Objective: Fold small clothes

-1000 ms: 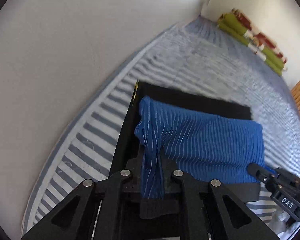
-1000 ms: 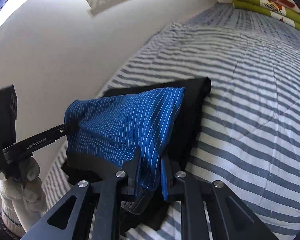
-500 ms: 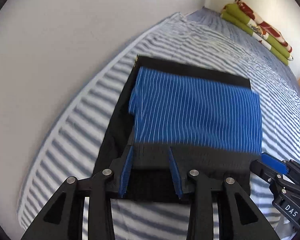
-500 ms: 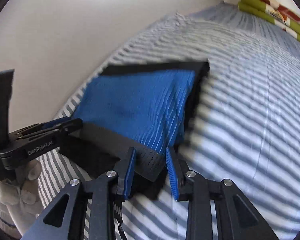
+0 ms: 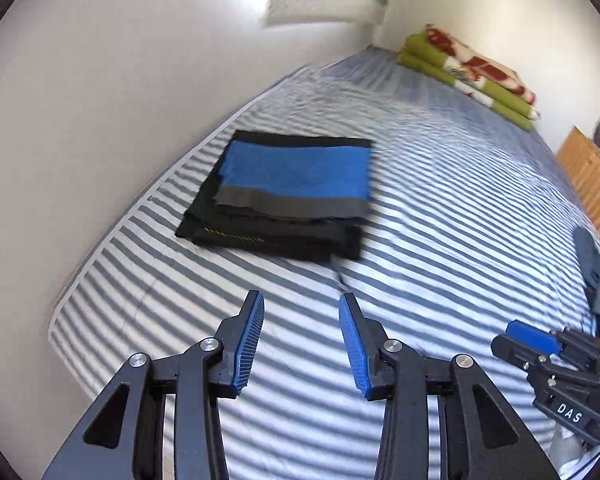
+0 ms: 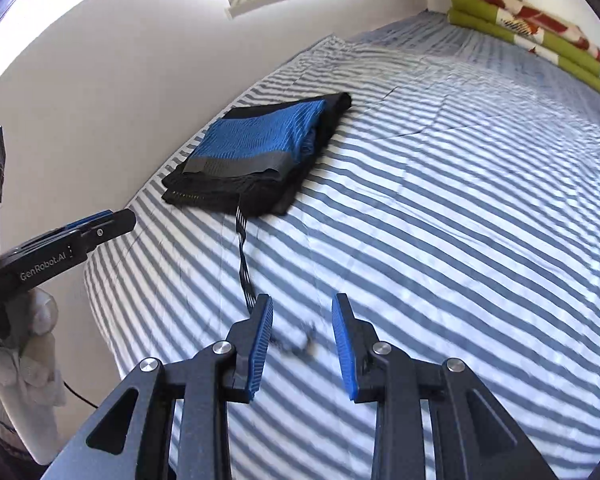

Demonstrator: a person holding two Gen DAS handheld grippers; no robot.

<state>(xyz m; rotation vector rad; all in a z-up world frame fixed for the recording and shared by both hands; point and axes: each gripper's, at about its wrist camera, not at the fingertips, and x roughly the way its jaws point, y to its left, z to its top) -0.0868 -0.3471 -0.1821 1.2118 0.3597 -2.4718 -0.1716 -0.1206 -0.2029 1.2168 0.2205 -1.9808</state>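
Note:
A folded blue pinstriped garment (image 5: 300, 172) with a grey waistband lies flat on top of a folded black garment (image 5: 268, 236) on the striped bed, close to the wall. The same stack shows in the right wrist view: blue garment (image 6: 260, 136), black garment (image 6: 228, 196). My left gripper (image 5: 301, 300) hangs open above the sheet, short of the stack, with nothing between its fingers. My right gripper (image 6: 302, 300) is also open and apart from the stack. A thin black-and-white cord (image 6: 244, 264) runs from the stack toward its left finger.
A bed with a grey-and-white striped sheet (image 5: 440, 216) runs along a white wall (image 5: 120, 80). Folded green-and-red blankets (image 5: 472, 72) lie at the far end. A dark heap of clothes (image 5: 596, 272) sits at the right, by a wooden panel (image 5: 592, 176). A gloved hand (image 6: 28, 344) holds the left gripper.
Both grippers let go of the blue garment, which now lies flat on the black one. Both have opened and drawn back from the stack.

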